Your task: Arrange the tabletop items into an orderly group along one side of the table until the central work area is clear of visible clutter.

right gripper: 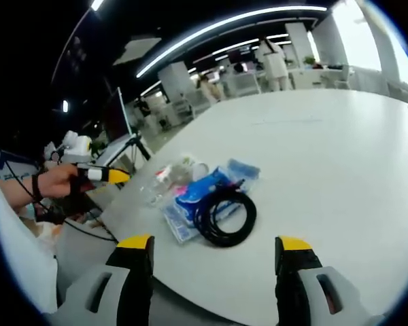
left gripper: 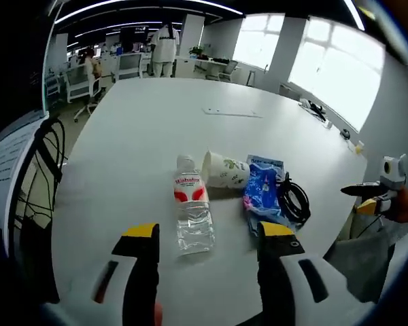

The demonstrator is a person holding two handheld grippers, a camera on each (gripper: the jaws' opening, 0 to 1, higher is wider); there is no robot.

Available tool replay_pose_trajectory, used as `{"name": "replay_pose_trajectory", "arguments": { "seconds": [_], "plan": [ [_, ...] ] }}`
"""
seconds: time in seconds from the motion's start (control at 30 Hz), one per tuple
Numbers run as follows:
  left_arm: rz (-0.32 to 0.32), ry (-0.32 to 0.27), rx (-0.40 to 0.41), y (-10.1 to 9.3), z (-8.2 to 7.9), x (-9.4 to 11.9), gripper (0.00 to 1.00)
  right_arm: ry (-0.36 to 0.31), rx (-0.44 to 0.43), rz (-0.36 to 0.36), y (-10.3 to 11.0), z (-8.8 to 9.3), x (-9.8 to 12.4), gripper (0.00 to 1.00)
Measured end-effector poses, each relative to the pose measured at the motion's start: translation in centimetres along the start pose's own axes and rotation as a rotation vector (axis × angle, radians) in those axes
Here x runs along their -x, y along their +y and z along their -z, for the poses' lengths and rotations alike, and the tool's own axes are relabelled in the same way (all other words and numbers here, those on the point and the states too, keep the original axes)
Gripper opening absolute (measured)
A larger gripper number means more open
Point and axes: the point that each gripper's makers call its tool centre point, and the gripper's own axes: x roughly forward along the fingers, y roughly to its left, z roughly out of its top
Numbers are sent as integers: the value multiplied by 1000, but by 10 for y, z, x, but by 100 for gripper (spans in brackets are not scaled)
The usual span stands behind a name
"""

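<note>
Clear plastic rolls, so take the water bottle point(left gripper: 192, 212) lying near the tabletop point(left gripper: 143, 129) edge across its middle. Your left gripper point(left gripper: 209, 255) and right gripper point(right gripper: 213, 263) are both wide open, empty; paper cup point(left gripper: 224, 169), blue packet point(left gripper: 262, 190) and black cable point(right gripper: 224, 214) sit beside it.

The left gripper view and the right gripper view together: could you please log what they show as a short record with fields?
surface: white table
water bottle: clear bottle with red label, lying on its side
paper cup: cup tipped on its side, beside the bottle
blue packet: packet lying under one edge of the cable
black cable: coiled cable, resting on the table
left gripper: left gripper, jaws apart, holding nothing
right gripper: right gripper, jaws apart, holding nothing
grouping: all four items clustered near one table edge
</note>
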Motion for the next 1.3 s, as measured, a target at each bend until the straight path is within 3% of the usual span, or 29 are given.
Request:
{"name": "replay_pose_trajectory", "arguments": {
  "seconds": [0.67,1.1,1.3],
  "plan": [
    [-32,70,74,1,7,-43,58,3,20,2,-10,-11,4,73],
    [-47,123,73,-1,17,-64,54,1,15,-1,-8,-9,3,73],
    [-112,164,97,16,26,-64,36,0,12,-9,-7,-9,0,73]
  ]
}}
